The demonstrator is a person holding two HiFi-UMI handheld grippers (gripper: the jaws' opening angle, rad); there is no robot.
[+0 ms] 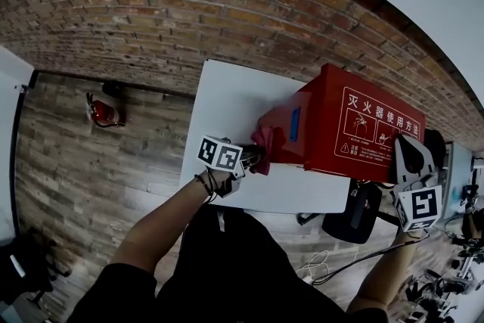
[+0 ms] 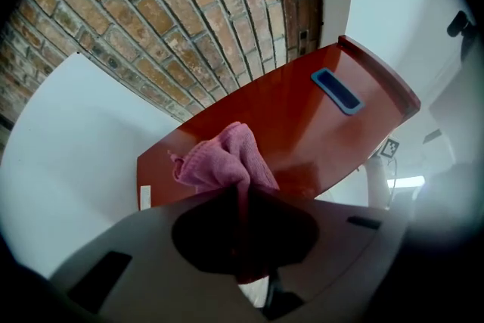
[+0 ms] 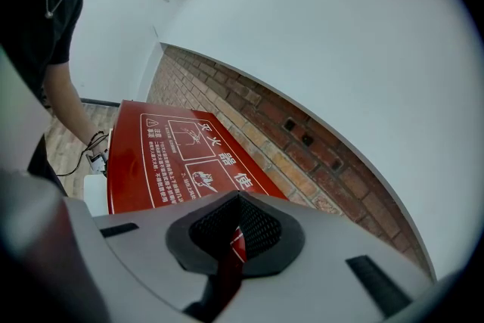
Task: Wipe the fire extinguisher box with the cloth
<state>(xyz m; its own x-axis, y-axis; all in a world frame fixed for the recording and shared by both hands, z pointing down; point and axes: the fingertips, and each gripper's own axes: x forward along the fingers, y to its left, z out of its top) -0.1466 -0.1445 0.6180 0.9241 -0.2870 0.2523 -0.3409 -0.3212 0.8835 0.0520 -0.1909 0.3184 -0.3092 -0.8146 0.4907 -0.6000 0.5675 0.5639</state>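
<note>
The red fire extinguisher box (image 1: pixel 363 125) lies on a white table (image 1: pixel 227 98), its printed face turned up. A pink cloth (image 1: pixel 264 141) is pressed against the box's left side panel, below a blue recessed handle (image 1: pixel 295 123). My left gripper (image 1: pixel 249 157) is shut on the cloth. In the left gripper view the cloth (image 2: pixel 223 159) bunches out of the jaws of the left gripper (image 2: pixel 242 197) against the red panel (image 2: pixel 302 117). My right gripper (image 1: pixel 405 147) sits at the box's right end, shut with nothing held. The right gripper (image 3: pixel 236 234) looks along the printed face (image 3: pixel 174 155).
A brick wall (image 1: pixel 227 4) runs behind the table. A small red fire extinguisher (image 1: pixel 104 113) stands on the wooden floor at the left. A black seat (image 1: pixel 355 212) and cables (image 1: pixel 340 261) lie below the table's near edge. More equipment crowds the far right.
</note>
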